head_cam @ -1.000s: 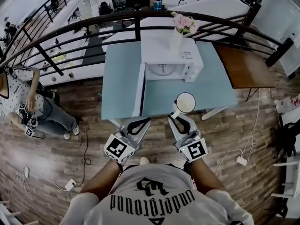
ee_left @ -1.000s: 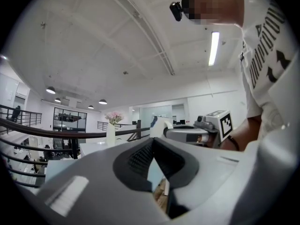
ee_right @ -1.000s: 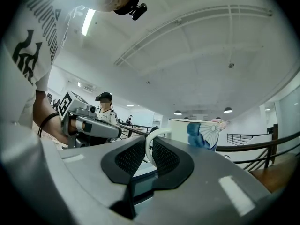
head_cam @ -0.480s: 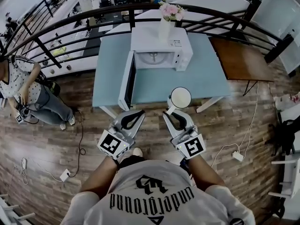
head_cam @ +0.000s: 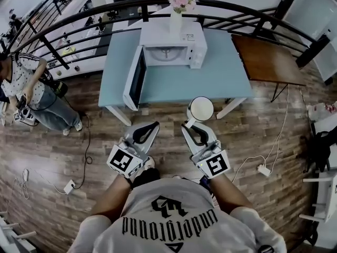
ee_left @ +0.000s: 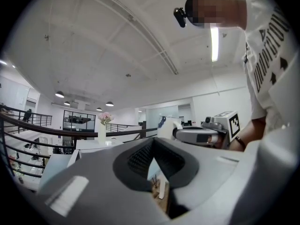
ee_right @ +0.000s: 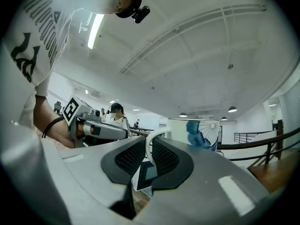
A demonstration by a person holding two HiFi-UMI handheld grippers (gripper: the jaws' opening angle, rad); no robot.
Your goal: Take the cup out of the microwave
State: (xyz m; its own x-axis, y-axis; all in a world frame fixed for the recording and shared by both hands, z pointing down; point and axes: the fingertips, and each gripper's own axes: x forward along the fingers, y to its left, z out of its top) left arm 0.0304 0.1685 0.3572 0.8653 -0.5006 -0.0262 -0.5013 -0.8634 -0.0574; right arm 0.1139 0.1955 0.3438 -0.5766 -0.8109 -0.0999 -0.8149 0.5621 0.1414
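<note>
The white cup (head_cam: 201,108) hangs by its handle in my right gripper (head_cam: 188,125), which is shut on that handle, over the wooden floor just in front of the blue table (head_cam: 221,83). In the right gripper view the white handle (ee_right: 147,150) sits between the dark pads, with the cup's blue-patterned body (ee_right: 202,134) beyond. My left gripper (head_cam: 155,125) is beside it, shut and empty. The white microwave (head_cam: 171,38) stands at the table's far side, its door (head_cam: 134,77) swung open to the left.
A vase of pink flowers (head_cam: 178,8) stands on the microwave. A brown table (head_cam: 266,59) adjoins on the right, and a black railing (head_cam: 79,22) curves behind. A person (head_cam: 26,88) stands at the left. Cables and a power strip (head_cam: 261,169) lie on the floor.
Both grippers and the cup have drawn back from the table. The cup, earlier over the table's front edge, now hangs over the floor. The microwave looks farther away.
</note>
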